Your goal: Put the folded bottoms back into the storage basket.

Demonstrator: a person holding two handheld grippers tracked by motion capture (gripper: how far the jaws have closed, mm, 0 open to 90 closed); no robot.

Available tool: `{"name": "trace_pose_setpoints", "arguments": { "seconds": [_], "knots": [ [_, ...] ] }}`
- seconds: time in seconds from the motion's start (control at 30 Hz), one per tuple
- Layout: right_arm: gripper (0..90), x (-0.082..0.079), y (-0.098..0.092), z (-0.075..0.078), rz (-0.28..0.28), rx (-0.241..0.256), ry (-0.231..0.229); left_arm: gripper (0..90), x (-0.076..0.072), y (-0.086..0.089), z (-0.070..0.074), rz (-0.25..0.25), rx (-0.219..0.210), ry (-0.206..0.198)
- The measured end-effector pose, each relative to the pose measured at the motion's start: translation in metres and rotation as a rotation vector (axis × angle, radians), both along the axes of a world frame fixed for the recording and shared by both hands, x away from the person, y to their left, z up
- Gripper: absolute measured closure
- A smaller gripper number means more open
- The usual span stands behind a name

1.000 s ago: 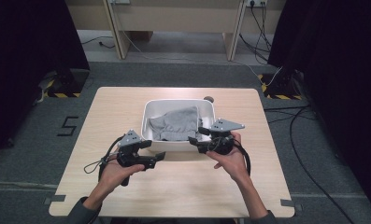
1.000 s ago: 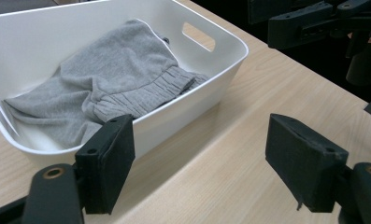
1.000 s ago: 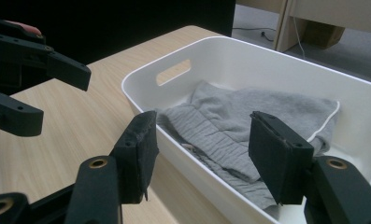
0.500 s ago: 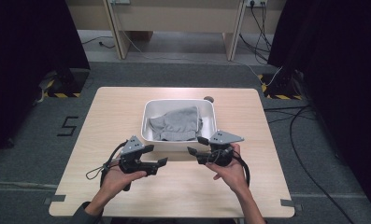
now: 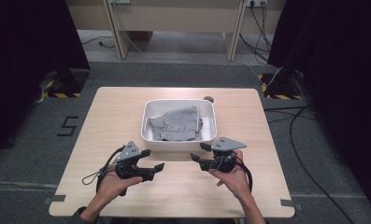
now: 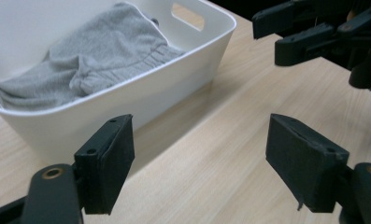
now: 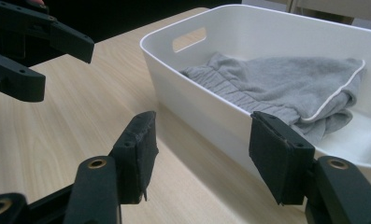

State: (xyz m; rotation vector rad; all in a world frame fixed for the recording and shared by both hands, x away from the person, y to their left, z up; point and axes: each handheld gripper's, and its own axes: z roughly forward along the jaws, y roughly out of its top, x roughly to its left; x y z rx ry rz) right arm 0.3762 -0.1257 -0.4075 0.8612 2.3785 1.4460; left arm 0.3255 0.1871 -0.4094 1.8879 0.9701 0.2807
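A: What did we log for the cloth?
B: Grey garment [image 5: 176, 123], crumpled, white piping, lying inside the white bin [image 5: 148, 133] mid-table.
A: And the grippers?
B: We saw left gripper [image 5: 156, 164] and right gripper [image 5: 198, 152] both spread apart, empty, just before the bin.

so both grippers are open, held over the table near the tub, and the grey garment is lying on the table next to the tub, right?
Not quite. The grey garment lies inside the white tub, as the high view shows. The rest holds: left gripper and right gripper are open, over the table near the tub.
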Motion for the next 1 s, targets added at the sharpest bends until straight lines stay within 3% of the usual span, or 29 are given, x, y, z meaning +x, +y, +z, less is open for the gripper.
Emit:
{"name": "trace_pose_setpoints", "arguments": {
  "seconds": [0.27, 0.7, 1.0],
  "knots": [
    [36.9, -0.006, -0.006, -0.007, -0.008, 0.0, 0.022, 22.6, -0.006, 0.009, -0.016, 0.019, 0.018, 0.019],
    [35.2, -0.018, -0.021, -0.018, -0.041, -0.022, 0.046, 22.5, -0.015, 0.015, -0.031, 0.029, 0.024, 0.049],
    [33.7, -0.03, -0.032, -0.035, -0.052, -0.04, 0.067, 22.4, -0.02, 0.015, -0.045, 0.02, 0.03, 0.069]
  ]
}}
